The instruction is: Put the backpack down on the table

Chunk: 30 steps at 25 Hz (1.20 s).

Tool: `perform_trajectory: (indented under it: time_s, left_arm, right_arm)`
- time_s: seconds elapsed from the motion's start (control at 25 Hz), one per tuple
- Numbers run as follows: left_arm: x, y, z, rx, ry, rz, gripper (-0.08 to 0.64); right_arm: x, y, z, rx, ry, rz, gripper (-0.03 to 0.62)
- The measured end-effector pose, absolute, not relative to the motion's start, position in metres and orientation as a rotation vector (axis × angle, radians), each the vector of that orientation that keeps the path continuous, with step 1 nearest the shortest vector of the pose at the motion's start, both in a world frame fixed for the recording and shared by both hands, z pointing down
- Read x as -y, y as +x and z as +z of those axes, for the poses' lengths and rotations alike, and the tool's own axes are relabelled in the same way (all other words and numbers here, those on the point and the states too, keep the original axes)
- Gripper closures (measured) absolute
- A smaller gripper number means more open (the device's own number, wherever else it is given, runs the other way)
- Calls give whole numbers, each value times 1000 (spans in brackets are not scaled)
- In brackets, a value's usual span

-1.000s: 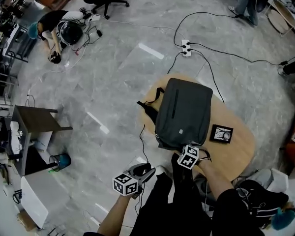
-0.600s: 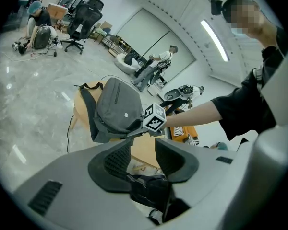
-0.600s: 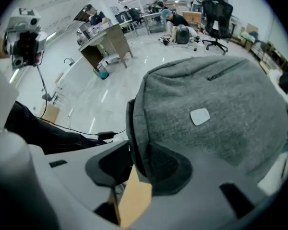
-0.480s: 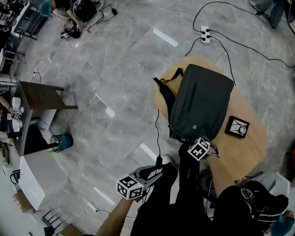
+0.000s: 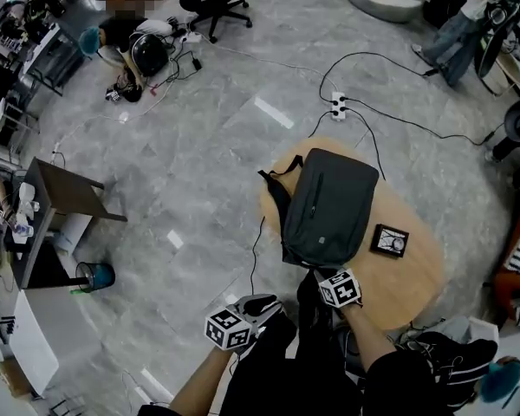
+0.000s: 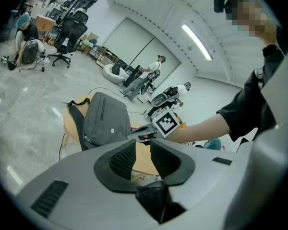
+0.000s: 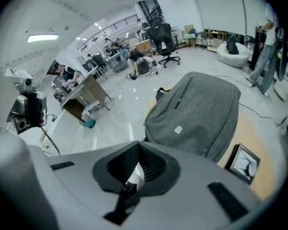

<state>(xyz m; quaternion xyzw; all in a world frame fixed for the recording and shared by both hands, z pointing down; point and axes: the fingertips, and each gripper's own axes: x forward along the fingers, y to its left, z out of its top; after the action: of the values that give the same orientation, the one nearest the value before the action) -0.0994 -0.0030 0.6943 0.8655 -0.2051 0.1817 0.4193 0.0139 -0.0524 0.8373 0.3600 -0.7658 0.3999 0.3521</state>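
Observation:
The dark grey backpack [image 5: 329,204] lies flat on the round wooden table [image 5: 420,276], straps hanging over the left rim. My right gripper [image 5: 329,277] hovers just off the backpack's near edge, jaws shut with nothing between them. In the right gripper view the backpack [image 7: 197,110] fills the space ahead of my right gripper [image 7: 138,152]. My left gripper [image 5: 262,304] hangs off the table's near left side, over the floor. In the left gripper view, my left gripper [image 6: 143,150] has its jaws part open and closing on nothing, with the backpack [image 6: 105,120] beyond.
A black picture frame [image 5: 389,240] lies on the table right of the backpack. Cables and a power strip [image 5: 334,105] cross the floor behind. A dark side table [image 5: 65,199] and blue bucket [image 5: 95,276] stand left. A black bag [image 5: 455,354] sits at my lower right.
The right gripper has drawn slightly back from the backpack's near edge. The left gripper has shifted a little toward the table. The backpack has stayed flat on the table.

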Motion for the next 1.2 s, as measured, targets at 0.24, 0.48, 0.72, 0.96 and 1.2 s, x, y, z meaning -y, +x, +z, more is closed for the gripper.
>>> perform_trajectory:
  time_s: [0.24, 0.48, 0.72, 0.96, 1.2]
  left_arm:
    - [19, -92, 662, 612, 2294, 477, 539]
    - [31, -85, 620, 767, 2384, 465, 545]
    - [27, -80, 574, 905, 2433, 380, 545]
    - [5, -79, 563, 880, 2501, 371, 545]
    - [-9, -84, 560, 873, 2508, 379, 545]
  right_arm:
    - [49, -3, 744, 2101, 1164, 940, 581]
    - [43, -9, 643, 2221, 1438, 772, 581]
    - [13, -6, 572, 2296, 1666, 689, 583]
    - [-15, -17, 554, 2336, 1696, 640, 583]
    - [-33, -31, 552, 2342, 1666, 614, 583]
